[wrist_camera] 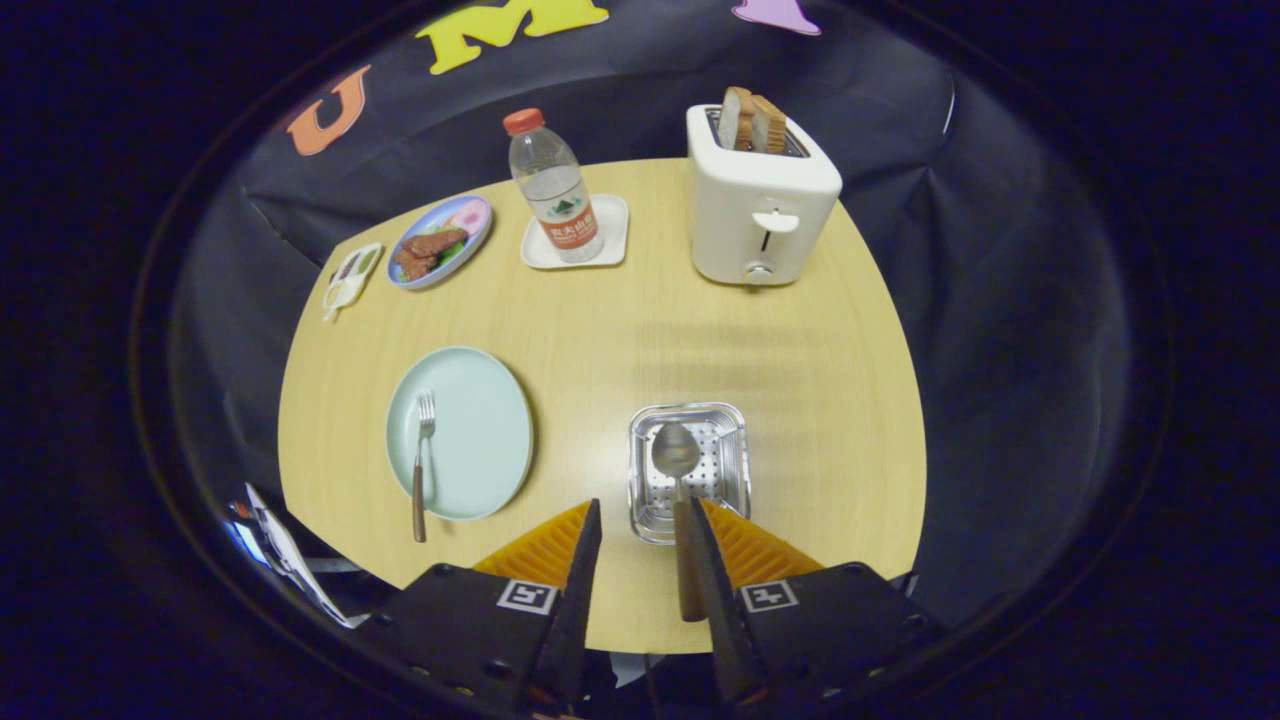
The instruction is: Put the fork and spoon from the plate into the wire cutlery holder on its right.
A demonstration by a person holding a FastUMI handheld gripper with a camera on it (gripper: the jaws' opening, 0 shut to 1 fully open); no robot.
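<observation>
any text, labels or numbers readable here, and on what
Water bottle: label print too blurred to read.
Toaster: no readable marking.
Gripper, fingers open with the spoon handle between them over the cutlery holder: square pattern tags, no words.
Nothing else bears legible text.

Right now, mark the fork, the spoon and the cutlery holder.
fork (421, 470): gripper view, mid-shaft, on the plate.
spoon (676, 450): gripper view, bowl, over the holder.
cutlery holder (738, 455): gripper view, right wall.
</observation>
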